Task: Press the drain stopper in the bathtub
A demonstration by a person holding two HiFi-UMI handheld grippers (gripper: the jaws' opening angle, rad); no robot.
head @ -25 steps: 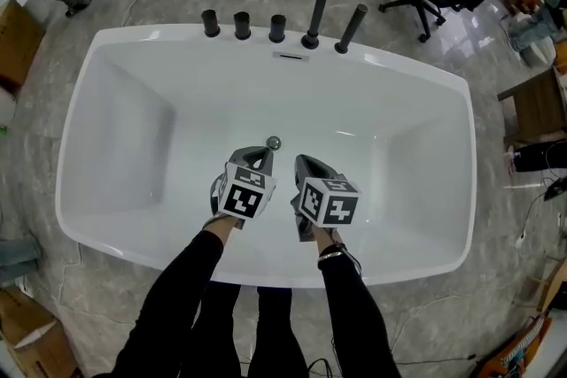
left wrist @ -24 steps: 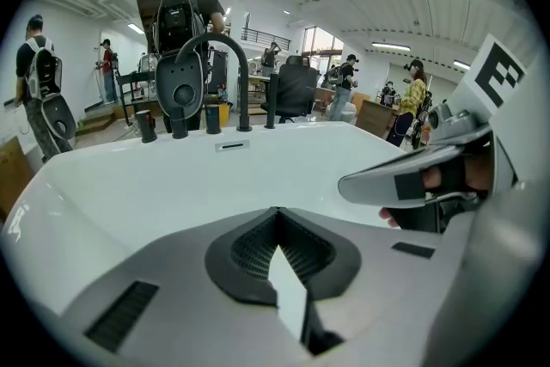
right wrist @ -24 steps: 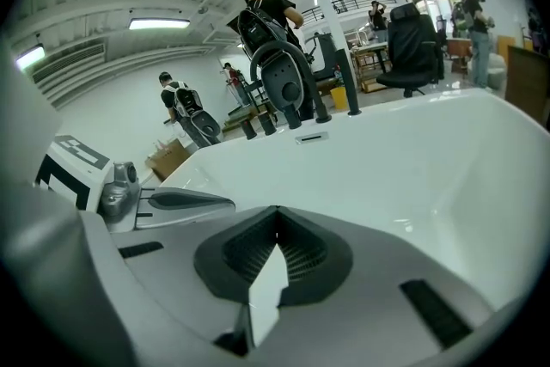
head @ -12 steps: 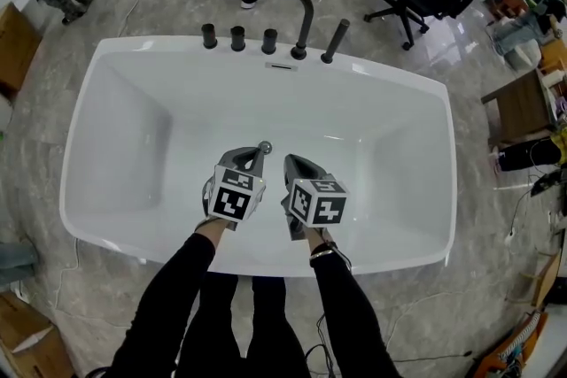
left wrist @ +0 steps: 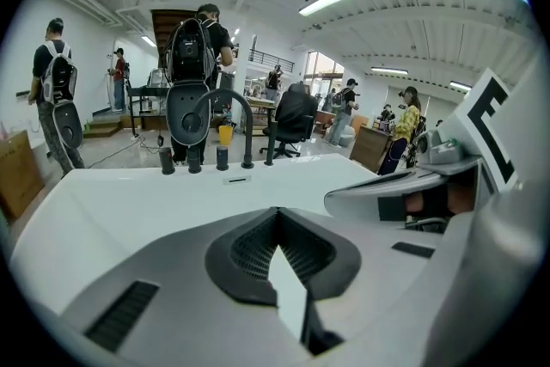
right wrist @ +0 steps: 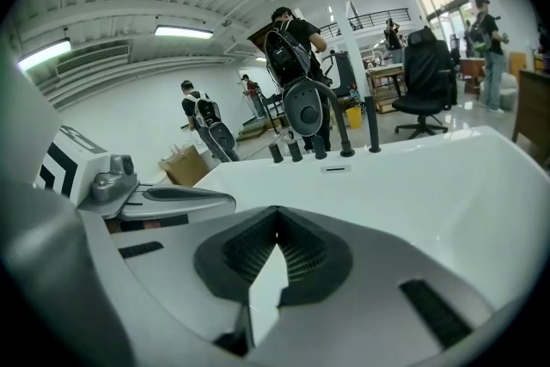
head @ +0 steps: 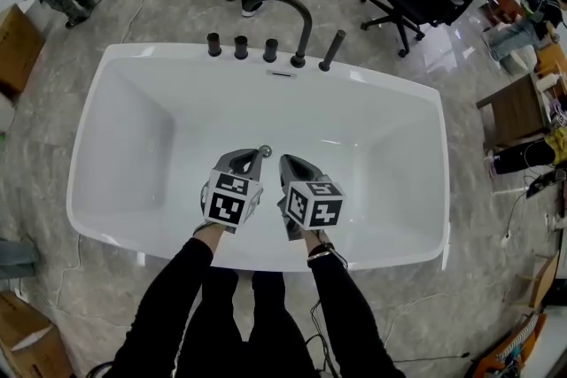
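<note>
Hovering low inside the bathtub (head: 372, 77), both claws are pinched together and empty. The left claw (head: 254, 158) has its tip just beside the drain stopper (head: 264, 150) at mid-tub, and the right claw (head: 287, 164) sits to the stopper's right. The approach looks nearly done. The next move likely calls for centring the tip on the cap and pushing straight down.

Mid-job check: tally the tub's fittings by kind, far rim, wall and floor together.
black knobs: 3
curved black spout: 1
black hand-shower wand: 1
overflow slot: 1
drain stopper: 1
Total: 7
</note>
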